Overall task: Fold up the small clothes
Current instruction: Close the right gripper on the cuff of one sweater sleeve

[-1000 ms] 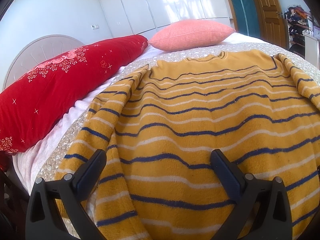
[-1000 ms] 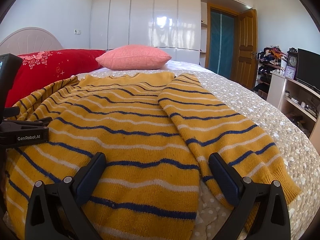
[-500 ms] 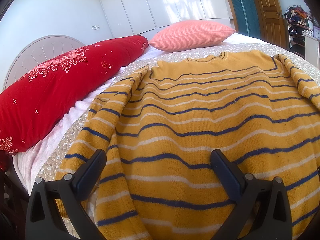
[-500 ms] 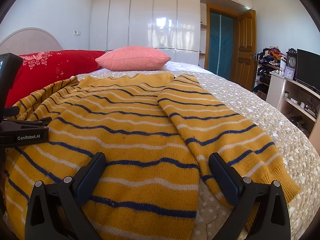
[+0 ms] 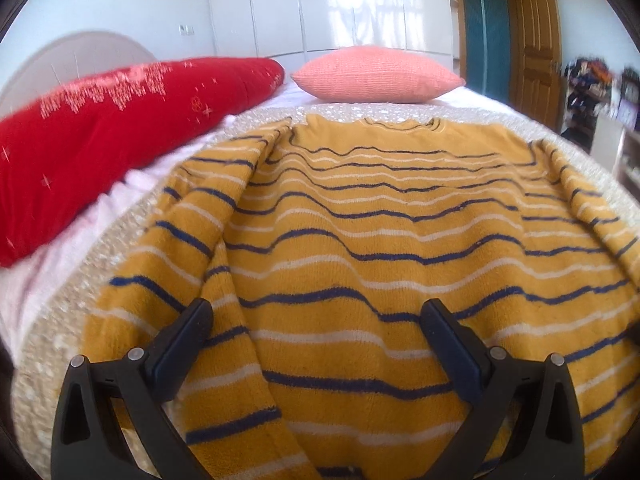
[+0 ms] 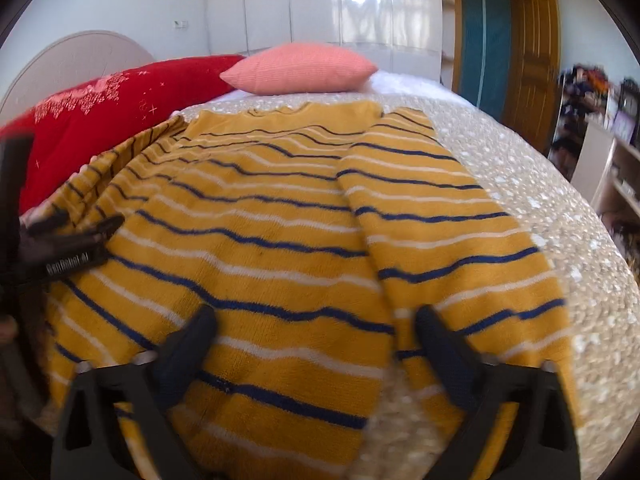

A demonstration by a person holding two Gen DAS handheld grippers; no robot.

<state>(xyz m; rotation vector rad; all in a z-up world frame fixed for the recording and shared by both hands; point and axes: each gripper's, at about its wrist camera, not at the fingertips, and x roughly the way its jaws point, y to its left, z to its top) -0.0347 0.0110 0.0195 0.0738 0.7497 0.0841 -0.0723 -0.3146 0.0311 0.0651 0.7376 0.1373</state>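
Roughly, running from left to right across the bed:

Red bolster (image 5: 120, 128): lay along the left side, touching nothing in play.

Pink cushion (image 5: 376, 74): sat at the head, just beyond the sweater's neckline.

Sweater (image 5: 400, 248): the mustard knit with navy and white stripes lay flat on the speckled bedspread (image 6: 532, 184), neckline away from the cameras, hem nearest them, not yet folded.

Left sleeve (image 5: 172, 240): ran down the left edge beside the body panel, partly lapping it near the hem.

Left gripper (image 5: 318, 324): fingers spread wide apart, empty, low over the hem where sleeve and body met.

Right gripper (image 6: 314, 332): also spread apart and empty, straddling the seam between body and right sleeve (image 6: 452, 240); its view was blurred.

Risk, one layer only: judging by the thick, loose knit, a shallow pinch could catch the top layer alone, so the fold would drag and bunch.

Risk, uneven pull: if one side lifted ahead of the other, the stripes would likely skew and the fold come out crooked.

Risk, sleeve: the lapped left sleeve could get trapped under the body.
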